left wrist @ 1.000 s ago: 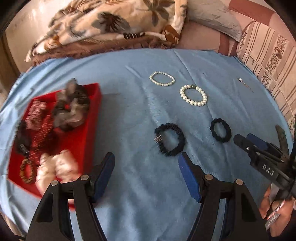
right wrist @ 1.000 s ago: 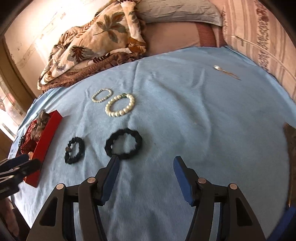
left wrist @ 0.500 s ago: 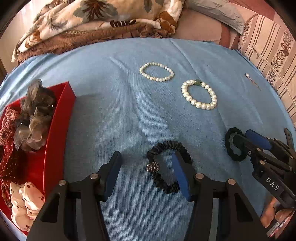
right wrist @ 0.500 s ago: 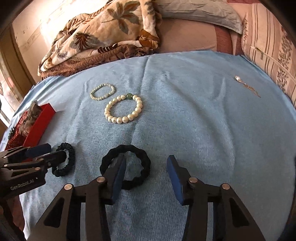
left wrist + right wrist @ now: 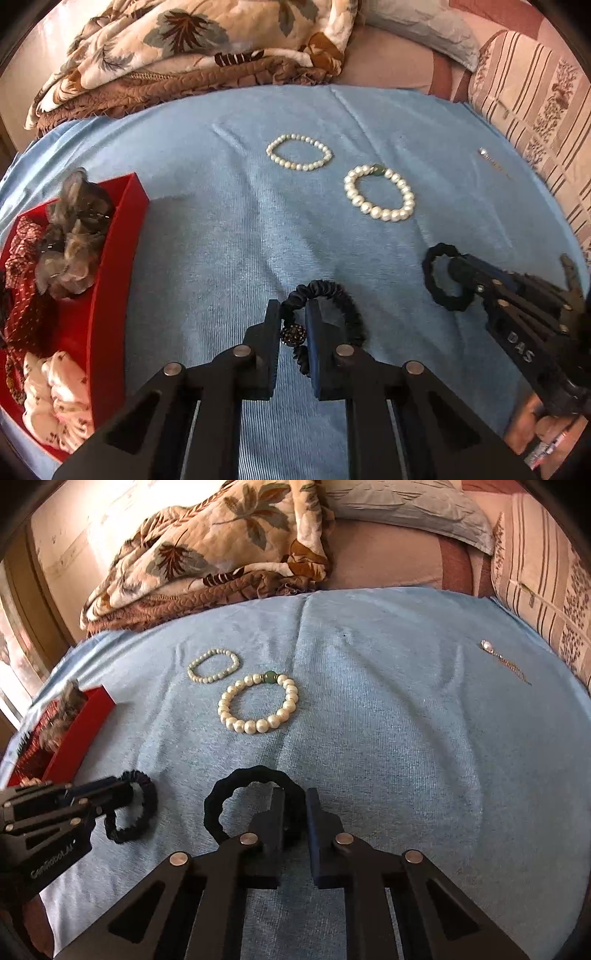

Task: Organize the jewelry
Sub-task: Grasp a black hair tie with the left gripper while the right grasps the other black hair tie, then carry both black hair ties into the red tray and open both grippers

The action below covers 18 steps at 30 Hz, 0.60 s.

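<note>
Left gripper [image 5: 292,317] closed on beaded black bracelet [image 5: 334,295]; right gripper [image 5: 295,805] closed on black scrunchie [image 5: 229,794]. Both held low on blue cloth [image 5: 388,738]. Red tray [image 5: 122,258] seen at left; pearl bracelets [image 5: 256,707] laid beyond.

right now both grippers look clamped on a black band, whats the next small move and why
Probably lift both straight up a little. The left gripper pinches the beaded band, the right gripper the black band; both bands lie on the blue cloth.
</note>
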Motion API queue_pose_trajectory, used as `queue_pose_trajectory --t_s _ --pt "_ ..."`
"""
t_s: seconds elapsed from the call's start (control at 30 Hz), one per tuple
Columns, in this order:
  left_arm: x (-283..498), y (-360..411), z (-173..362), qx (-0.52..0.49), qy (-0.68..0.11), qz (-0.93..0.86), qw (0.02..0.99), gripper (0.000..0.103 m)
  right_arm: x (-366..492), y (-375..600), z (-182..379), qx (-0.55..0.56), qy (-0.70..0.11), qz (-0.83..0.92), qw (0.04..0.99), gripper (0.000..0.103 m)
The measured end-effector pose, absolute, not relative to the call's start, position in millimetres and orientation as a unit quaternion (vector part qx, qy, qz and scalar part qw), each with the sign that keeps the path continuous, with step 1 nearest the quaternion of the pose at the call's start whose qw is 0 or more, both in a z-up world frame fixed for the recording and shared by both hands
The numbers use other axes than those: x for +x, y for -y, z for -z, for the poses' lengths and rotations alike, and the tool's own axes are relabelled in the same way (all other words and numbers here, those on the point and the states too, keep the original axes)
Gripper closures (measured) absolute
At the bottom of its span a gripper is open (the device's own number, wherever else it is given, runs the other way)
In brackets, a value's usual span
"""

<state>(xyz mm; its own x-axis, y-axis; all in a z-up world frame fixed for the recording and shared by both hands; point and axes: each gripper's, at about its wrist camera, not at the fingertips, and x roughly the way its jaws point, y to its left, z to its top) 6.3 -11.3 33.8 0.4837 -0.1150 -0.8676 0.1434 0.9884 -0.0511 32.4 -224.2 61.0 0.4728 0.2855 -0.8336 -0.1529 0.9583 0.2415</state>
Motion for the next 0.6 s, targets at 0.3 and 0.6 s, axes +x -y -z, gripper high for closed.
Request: queue_pose_trajectory --t_s 0.3,0.6 --pt "-36 3 -80 -0.010 -0.473 0.095 0.876 0.090 16 235 -74 0.099 -0.482 -0.115 0.863 0.092" --pt "-85 -27 -116 -0.002 -0.438 0.066 0.897 0.090 -12 242 -81 0.114 -0.484 -0.099 0.862 0.092"
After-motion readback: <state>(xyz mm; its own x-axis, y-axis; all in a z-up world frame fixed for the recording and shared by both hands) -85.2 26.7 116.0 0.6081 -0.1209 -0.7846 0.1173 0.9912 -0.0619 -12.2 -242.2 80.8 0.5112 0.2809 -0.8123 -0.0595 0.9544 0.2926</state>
